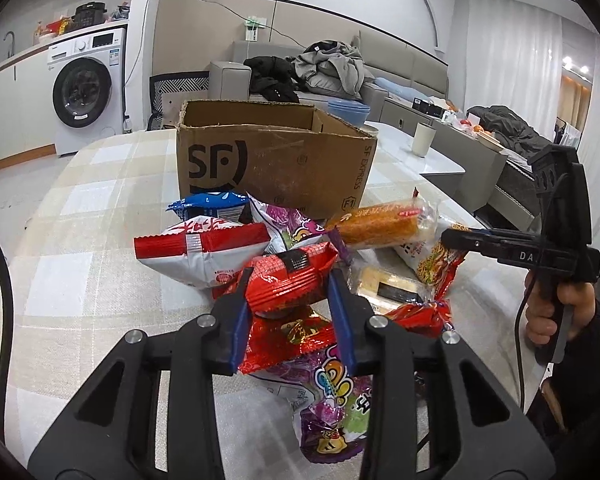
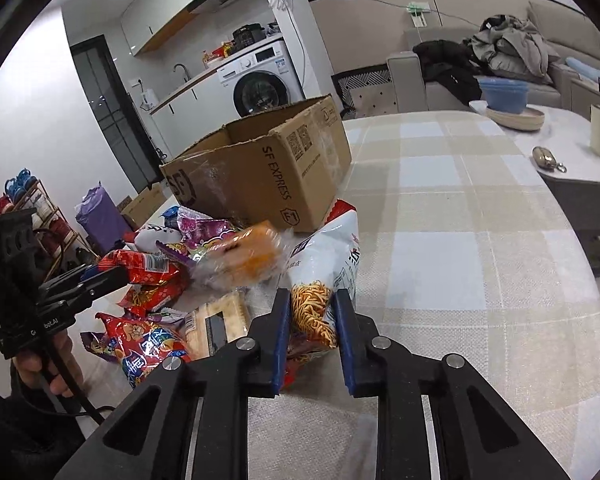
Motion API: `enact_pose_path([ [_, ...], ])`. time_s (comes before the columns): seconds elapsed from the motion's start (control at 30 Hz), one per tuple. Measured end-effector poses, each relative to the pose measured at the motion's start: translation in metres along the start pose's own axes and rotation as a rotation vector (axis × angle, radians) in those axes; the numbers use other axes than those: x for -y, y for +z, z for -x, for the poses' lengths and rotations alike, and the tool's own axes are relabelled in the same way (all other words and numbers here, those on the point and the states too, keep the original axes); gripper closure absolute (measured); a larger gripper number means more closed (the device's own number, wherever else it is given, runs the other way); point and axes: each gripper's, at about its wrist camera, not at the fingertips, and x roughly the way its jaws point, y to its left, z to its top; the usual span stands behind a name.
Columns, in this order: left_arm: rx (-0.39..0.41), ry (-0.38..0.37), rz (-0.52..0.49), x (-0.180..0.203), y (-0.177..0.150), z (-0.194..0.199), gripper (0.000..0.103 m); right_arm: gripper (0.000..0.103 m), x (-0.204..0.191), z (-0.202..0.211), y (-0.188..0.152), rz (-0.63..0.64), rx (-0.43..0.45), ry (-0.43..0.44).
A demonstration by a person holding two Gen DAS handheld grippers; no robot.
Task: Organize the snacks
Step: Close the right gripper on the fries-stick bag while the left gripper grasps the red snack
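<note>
A: Where do the snacks sit right now?

B: In a loose heap on the checked tablecloth [image 1: 100, 208], just on the near side of the open cardboard box [image 1: 268, 168]. The box stands at the far edge of the heap, mouth up, and I can't see anything inside it.

A: Which packet is in hand?

B: Two are. The left gripper [image 1: 290, 280] has its blue pads pressed on either side of a red ridged packet [image 1: 292, 276], which lies crosswise between them, long axis running left to right. It looks raised slightly above the packets beneath, though I can't be sure it is clear of them.

A: And the other side?

B: The right gripper [image 2: 312, 300] is closed to a narrow gap on the lower end of a white noodle-snack bag [image 2: 324, 272], whose long axis points away toward the box corner.

A: So where does each packet have to go?

B: Far and up, I'd judge. The box lies straight ahead of the left gripper, and ahead and to the left of the right one. The left one seems better lined up with the opening.

A: Anything between?

B: An orange cake roll [image 1: 380, 226] in clear wrap and a red-and-white bag [image 1: 196, 248] lie near the box front.
</note>
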Motion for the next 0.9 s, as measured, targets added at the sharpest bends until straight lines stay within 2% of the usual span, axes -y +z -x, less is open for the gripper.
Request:
enact_pose_path([
  [0.1,0.004,-0.005,0.004,0.000,0.000,0.003,0.071,0.066,0.007,-0.006,0.005,-0.037,-0.024,0.005],
  [0.17,0.006,-0.006,0.005,0.001,-0.002,0.005,0.071,0.052,0.011,-0.013,0.006,-0.061,-0.050,0.021],
  [0.27,0.009,-0.008,0.004,0.000,-0.002,0.005,0.071,0.047,0.013,-0.025,0.006,-0.092,-0.079,0.037],
  [0.43,0.010,-0.009,0.002,-0.001,-0.005,0.007,0.071,0.047,0.007,-0.044,0.011,-0.073,-0.115,-0.006],
  [0.57,-0.017,-0.001,-0.013,0.001,-0.008,0.006,0.071,0.057,0.005,-0.043,0.011,-0.066,-0.100,-0.018],
  [0.63,-0.049,0.000,-0.017,0.002,-0.012,0.002,0.066,0.058,0.005,-0.043,0.011,-0.069,-0.098,-0.016],
  [0.7,-0.073,0.004,-0.024,0.004,-0.015,0.000,0.052,0.058,0.006,-0.044,0.011,-0.068,-0.098,-0.016],
  [0.9,-0.108,0.007,0.006,0.005,-0.012,-0.008,0.029,0.058,0.007,-0.044,0.010,-0.068,-0.100,-0.013],
])
